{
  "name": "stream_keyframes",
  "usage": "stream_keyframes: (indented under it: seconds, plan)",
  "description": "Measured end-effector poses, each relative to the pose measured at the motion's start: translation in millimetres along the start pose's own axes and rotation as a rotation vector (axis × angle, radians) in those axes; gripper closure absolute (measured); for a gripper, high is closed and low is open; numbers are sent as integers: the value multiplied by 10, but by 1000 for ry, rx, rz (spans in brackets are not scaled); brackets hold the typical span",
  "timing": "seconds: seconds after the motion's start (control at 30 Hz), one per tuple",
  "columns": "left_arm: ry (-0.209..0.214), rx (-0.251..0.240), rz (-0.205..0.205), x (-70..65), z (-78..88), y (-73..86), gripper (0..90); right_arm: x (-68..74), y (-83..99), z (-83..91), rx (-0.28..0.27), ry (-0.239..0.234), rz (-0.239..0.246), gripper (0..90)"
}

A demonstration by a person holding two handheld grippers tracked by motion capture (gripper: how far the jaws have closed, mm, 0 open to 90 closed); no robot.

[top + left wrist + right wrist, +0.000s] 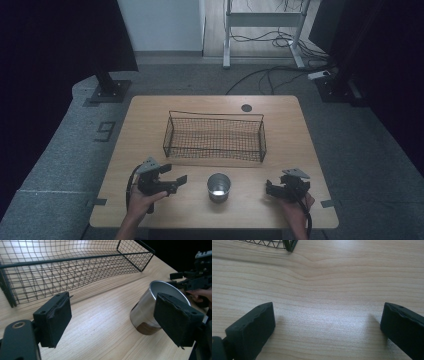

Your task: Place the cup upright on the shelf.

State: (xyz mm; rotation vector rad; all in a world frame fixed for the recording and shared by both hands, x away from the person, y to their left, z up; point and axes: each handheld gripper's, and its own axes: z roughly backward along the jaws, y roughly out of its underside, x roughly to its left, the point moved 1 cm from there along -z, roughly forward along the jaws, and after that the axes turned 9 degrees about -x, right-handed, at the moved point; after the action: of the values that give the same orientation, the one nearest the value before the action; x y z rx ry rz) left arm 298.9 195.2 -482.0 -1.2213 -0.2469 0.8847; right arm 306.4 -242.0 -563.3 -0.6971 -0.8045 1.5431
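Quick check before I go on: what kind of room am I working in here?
Probably a lab or recording studio, not a home. A bare wooden table stands on grey carpet, dark curtains hang at both sides, and loose cables trail across the floor behind, near a metal desk frame.

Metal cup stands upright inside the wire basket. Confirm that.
Not right. The metal cup stands upright on the table, in front of the wire basket, not inside it. The high view shows this.

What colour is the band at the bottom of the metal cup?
Brown, wood-like, under the shiny silver metal cup; the left gripper view shows it best.
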Motion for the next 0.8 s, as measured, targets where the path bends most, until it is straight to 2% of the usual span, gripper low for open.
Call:
stream_keyframes:
  seconds: [0.27, 0.37, 0.47, 0.8]
  plan:
    - [9, 33, -17, -103, -120, 28, 150, -3, 1, 2, 0, -4, 2, 0]
    - [34, 38, -9, -138, -156, 31, 147, -4, 1, 1, 0, -5, 3, 0]
    - [27, 50, -26, -194, -212, 29, 146, -5, 1, 1, 0, -6, 4, 0]
    - [70, 75, -63, -405, -398, -27, 126, -7, 3, 5, 1, -7, 4, 0]
